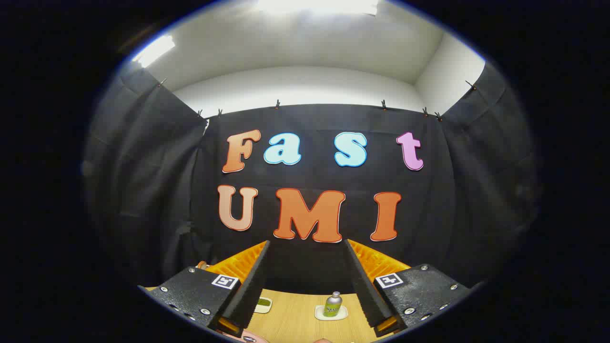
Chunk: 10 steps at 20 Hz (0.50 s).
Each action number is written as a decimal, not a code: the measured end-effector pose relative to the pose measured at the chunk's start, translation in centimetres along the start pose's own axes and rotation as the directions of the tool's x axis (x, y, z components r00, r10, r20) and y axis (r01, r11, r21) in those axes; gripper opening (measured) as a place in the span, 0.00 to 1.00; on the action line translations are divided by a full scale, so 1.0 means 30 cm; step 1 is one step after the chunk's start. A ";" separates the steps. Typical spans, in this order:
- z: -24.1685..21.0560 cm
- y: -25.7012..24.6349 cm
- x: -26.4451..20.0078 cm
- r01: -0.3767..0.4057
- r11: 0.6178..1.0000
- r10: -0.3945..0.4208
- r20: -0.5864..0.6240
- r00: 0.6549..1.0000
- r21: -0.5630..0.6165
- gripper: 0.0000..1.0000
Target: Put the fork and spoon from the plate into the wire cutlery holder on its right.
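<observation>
Holding the gripper (307,267) level toward the booth wall, jaws spread wide and gripping nothing, you are seeing only a small bottle (332,304) on the tabletop (295,319) between them; plate, fork, spoon and holder cannot be located.

A light wooden table (295,319) is carrying the scene, its far edge meeting the black cloth wall. Near that far edge, a small bottle (332,304) with a silver cap is standing upright on a pale coaster (330,313), and to its left a pale dish (263,304) holding something green is lying flat, partly hidden behind a finger. The gripper (307,252) is holding its fingers wide apart above the table with nothing between them.
</observation>
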State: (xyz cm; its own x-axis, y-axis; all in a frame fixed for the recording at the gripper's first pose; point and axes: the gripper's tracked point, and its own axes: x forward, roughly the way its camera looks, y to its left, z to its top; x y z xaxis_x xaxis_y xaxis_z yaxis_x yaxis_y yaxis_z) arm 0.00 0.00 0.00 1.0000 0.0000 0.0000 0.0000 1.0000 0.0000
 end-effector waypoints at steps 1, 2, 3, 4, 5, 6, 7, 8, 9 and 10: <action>-0.008 0.012 -0.009 -0.005 1.000 0.005 -0.009 1.000 -0.008 0.89; -0.013 0.022 -0.011 -0.007 1.000 0.007 -0.015 1.000 -0.014 0.89; -0.014 0.024 -0.018 -0.004 1.000 0.004 -0.019 1.000 -0.016 0.89; -0.015 0.031 -0.022 -0.006 1.000 0.006 -0.020 1.000 -0.017 0.89; -0.015 0.034 -0.024 -0.003 1.000 0.003 -0.020 1.000 -0.019 0.89; -0.014 0.034 -0.025 -0.005 1.000 0.004 -0.021 1.000 -0.017 0.89; -0.020 0.036 -0.030 -0.007 1.000 0.007 -0.025 1.000 -0.014 0.89; -0.022 0.036 -0.031 -0.011 1.000 0.011 -0.027 1.000 -0.009 0.89; -0.027 0.034 -0.031 -0.013 1.000 0.013 -0.029 0.999 -0.006 0.89; -0.030 0.033 -0.028 -0.016 1.000 0.016 -0.032 0.999 -0.002 0.89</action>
State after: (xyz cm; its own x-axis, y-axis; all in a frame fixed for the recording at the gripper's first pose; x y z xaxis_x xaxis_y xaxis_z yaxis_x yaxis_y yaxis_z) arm -0.85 0.99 -0.91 0.9993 0.0160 -0.0324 -0.0161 0.9999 -0.0015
